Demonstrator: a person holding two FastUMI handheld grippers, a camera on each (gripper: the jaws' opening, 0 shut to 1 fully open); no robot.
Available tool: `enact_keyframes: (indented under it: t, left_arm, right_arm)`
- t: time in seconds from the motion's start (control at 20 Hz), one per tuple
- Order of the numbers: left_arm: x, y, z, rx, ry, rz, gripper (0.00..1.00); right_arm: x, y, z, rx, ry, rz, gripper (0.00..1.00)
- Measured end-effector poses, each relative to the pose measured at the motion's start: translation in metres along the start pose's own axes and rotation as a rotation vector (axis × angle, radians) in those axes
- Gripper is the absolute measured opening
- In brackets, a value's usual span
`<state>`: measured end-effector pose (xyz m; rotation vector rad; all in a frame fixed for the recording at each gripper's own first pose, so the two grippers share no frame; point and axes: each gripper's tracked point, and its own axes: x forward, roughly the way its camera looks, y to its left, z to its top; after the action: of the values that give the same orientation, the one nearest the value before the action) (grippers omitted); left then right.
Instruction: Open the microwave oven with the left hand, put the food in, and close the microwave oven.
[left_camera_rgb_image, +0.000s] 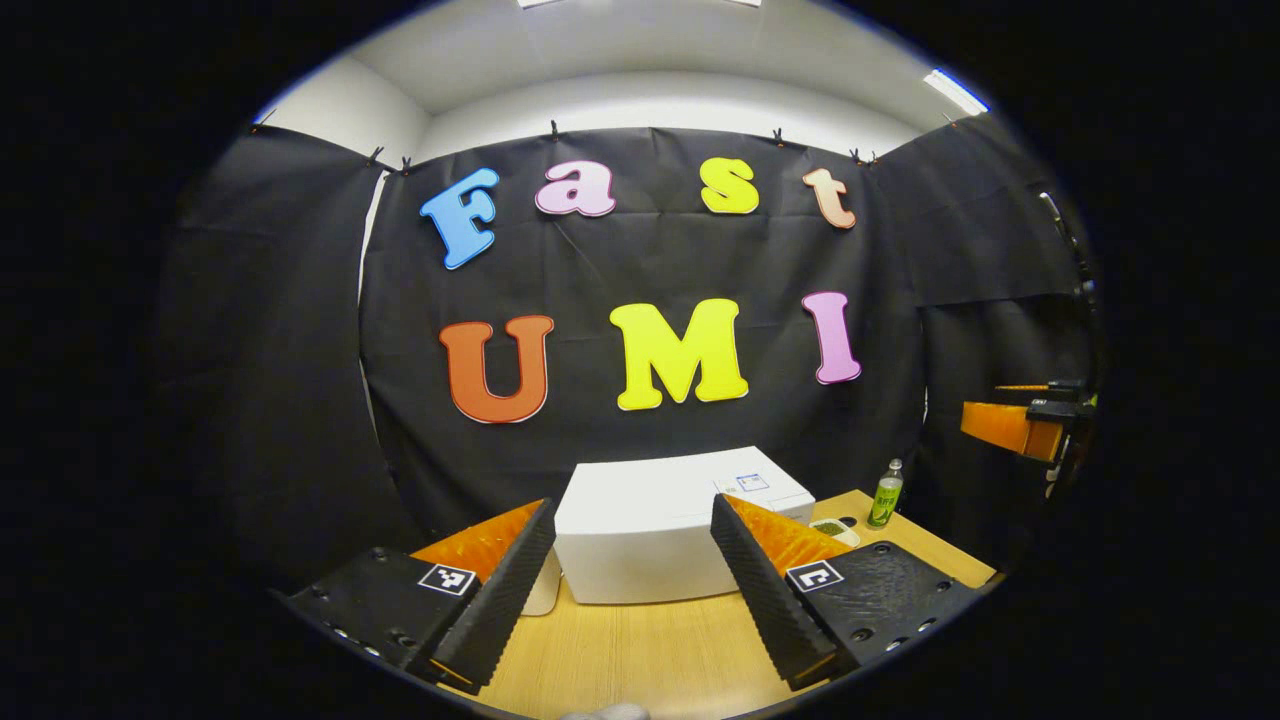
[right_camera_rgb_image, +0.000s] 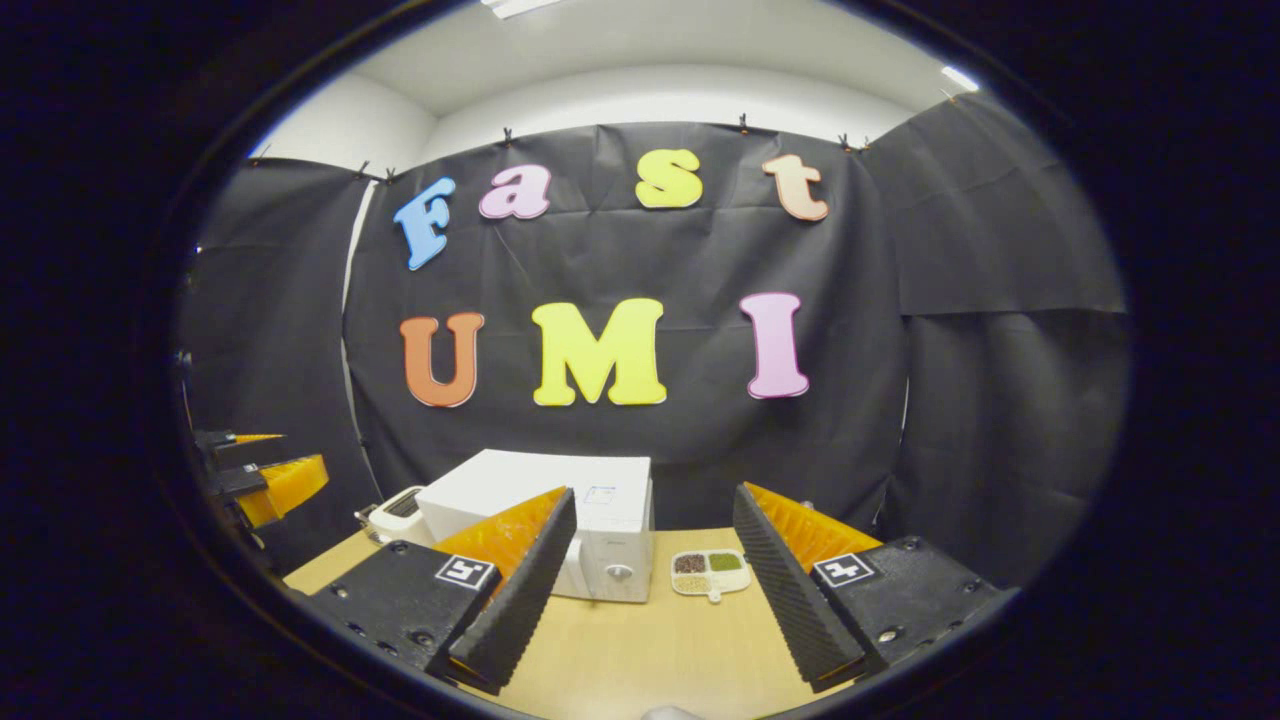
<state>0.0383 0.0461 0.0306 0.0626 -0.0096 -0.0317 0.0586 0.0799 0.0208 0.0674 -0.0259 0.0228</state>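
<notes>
Standing at the far part of a wooden table (right_camera_rgb_image: 620, 650) with a smooth, pale grain, the microwave oven (right_camera_rgb_image: 560, 530) is a white, boxy thing with flat matte sides and rounded corners; its door is closed, and a round knob shows on its front panel in the right gripper view. Just to its right lies the food tray (right_camera_rgb_image: 711, 572), a shallow light dish with small compartments that hold dark, brown and green grains. In the left gripper view a slim green bottle (left_camera_rgb_image: 885, 494) with a pale cap stands upright behind that tray, near the right edge of the table. Left of the oven sits a small white appliance (right_camera_rgb_image: 398, 512) with a dark slot on top.

The left gripper (left_camera_rgb_image: 633, 575) hangs over the near side of the table, its wedge-shaped fingers with ribbed inner faces wide apart and holding nothing. The right gripper (right_camera_rgb_image: 654, 585) is the same: jaws spread, nothing between them, with the oven and tray beyond.
</notes>
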Motion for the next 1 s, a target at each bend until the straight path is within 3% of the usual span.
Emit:
enact_keyframes:
  t: [0.1, 0.15, 0.2, 0.25, 0.45, 0.5, 0.55, 0.65, 0.7, 0.75, 0.8, 0.85, 1.0]
  left_arm:
    - [-0.007, 0.001, 0.006, -0.012, -0.015, 0.009, 0.97]
    - [-0.011, 0.002, 0.011, -0.015, -0.023, 0.017, 0.97]
    - [-0.014, 0.003, 0.014, -0.019, -0.032, 0.02, 0.96]
    - [-0.017, 0.002, 0.017, -0.021, -0.039, 0.019, 0.96]
    - [-0.031, 0.003, 0.023, -0.023, -0.063, 0.028, 0.96]
    - [-0.034, 0.003, 0.026, -0.025, -0.069, 0.028, 0.96]
    - [-0.035, 0.004, 0.026, -0.023, -0.074, 0.03, 0.96]
    - [-0.038, 0.005, 0.025, -0.023, -0.073, 0.03, 0.96]
    - [-0.041, 0.004, 0.024, -0.027, -0.071, 0.025, 0.96]
    - [-0.042, 0.005, 0.025, -0.03, -0.072, 0.024, 0.96]
    - [-0.042, 0.008, 0.026, -0.031, -0.076, 0.024, 0.89]
    - [-0.043, 0.009, 0.029, -0.031, -0.081, 0.025, 0.96]
    - [-0.043, 0.011, 0.031, -0.038, -0.092, 0.02, 0.96]
  right_arm:
    - [-0.007, 0.0, -0.005, 0.004, 0.009, -0.002, 0.92]
    - [-0.012, -0.001, -0.006, 0.001, 0.012, -0.008, 1.0]
    - [-0.016, -0.002, -0.005, -0.001, 0.011, -0.012, 1.0]
    - [-0.02, -0.002, -0.005, -0.003, 0.008, -0.013, 0.91]
    - [-0.033, 0.002, 0.0, 0.003, -0.001, -0.004, 0.92]
    - [-0.037, 0.003, 0.004, 0.007, -0.009, -0.001, 1.0]
    - [-0.04, 0.004, 0.007, 0.008, -0.018, -0.001, 0.92]
    - [-0.044, 0.003, 0.012, 0.002, -0.029, -0.007, 0.92]
    - [-0.046, 0.005, 0.014, 0.0, -0.032, -0.009, 1.0]
    - [-0.047, 0.005, 0.017, -0.001, -0.039, -0.011, 0.91]
    - [-0.048, 0.006, 0.019, -0.001, -0.043, -0.012, 0.92]
    - [-0.049, 0.007, 0.019, 0.002, -0.046, -0.012, 0.92]
    - [-0.049, 0.008, 0.02, 0.011, -0.041, -0.016, 0.92]
